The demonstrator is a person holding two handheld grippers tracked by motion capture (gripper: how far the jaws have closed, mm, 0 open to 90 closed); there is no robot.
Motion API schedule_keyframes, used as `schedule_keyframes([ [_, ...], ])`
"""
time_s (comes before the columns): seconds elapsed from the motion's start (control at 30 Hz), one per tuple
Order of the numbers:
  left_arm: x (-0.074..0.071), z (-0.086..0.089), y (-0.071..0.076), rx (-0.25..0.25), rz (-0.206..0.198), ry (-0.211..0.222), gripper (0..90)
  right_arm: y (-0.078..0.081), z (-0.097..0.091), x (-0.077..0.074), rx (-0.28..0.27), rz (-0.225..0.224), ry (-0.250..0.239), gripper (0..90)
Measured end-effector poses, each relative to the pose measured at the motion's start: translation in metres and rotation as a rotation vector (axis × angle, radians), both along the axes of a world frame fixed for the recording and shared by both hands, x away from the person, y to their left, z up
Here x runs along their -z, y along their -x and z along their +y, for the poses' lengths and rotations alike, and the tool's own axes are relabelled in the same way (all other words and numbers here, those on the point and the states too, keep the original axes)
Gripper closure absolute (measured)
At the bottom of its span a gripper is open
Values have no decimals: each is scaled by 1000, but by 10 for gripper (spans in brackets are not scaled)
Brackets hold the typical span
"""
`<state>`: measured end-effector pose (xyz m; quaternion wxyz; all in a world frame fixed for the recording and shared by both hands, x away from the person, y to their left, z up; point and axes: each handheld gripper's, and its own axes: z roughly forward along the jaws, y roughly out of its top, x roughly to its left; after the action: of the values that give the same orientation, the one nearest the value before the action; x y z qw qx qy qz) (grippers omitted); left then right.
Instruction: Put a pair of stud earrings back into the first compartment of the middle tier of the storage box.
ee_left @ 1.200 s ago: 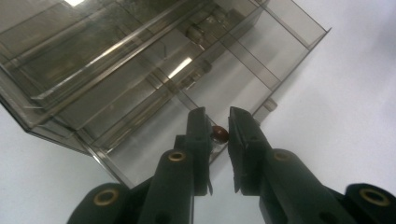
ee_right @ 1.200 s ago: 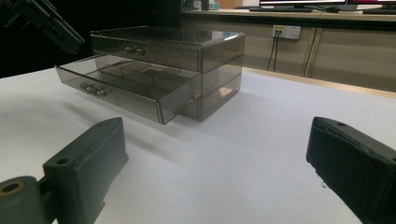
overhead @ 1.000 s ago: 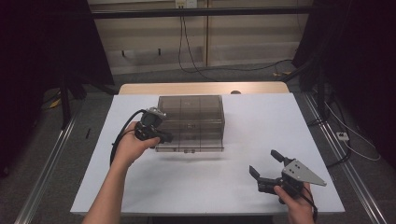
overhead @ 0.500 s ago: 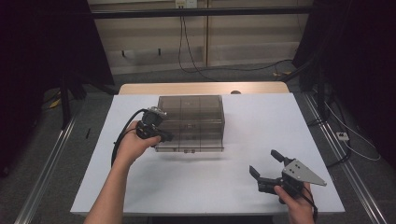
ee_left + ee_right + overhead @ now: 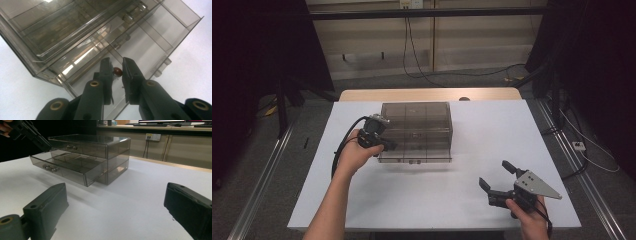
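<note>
A smoky see-through drawer cabinet (image 5: 414,122) stands mid-table, one drawer (image 5: 417,154) pulled out toward me. In the right gripper view the open drawer (image 5: 62,168) is divided into compartments. My left gripper (image 5: 387,146) hovers over the drawer's left end. In the left gripper view its jaws (image 5: 116,61) stand close together, shut on a small red-brown piece (image 5: 117,71) above the drawer's bottom (image 5: 150,42). My right gripper (image 5: 495,174) rests near the table's front right, jaws wide apart with nothing between them (image 5: 116,195).
The white table (image 5: 492,130) has bare surface in front and to the right of the cabinet. A wooden strip (image 5: 427,94) runs along the far edge. Cables lie on the floor beyond. The left gripper's cable (image 5: 343,145) loops beside the wrist.
</note>
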<state>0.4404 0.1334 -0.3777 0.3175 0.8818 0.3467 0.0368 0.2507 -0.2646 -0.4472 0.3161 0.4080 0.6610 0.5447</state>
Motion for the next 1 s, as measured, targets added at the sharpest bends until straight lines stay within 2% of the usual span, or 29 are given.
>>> schedule_keyframes([
  [0.33,2,1,-3,-4,-6,-11,792,0,0,0,-1,-1,-1,43],
  [1.0,10,1,-3,-14,-5,-8,792,0,0,0,-1,-1,0,43],
])
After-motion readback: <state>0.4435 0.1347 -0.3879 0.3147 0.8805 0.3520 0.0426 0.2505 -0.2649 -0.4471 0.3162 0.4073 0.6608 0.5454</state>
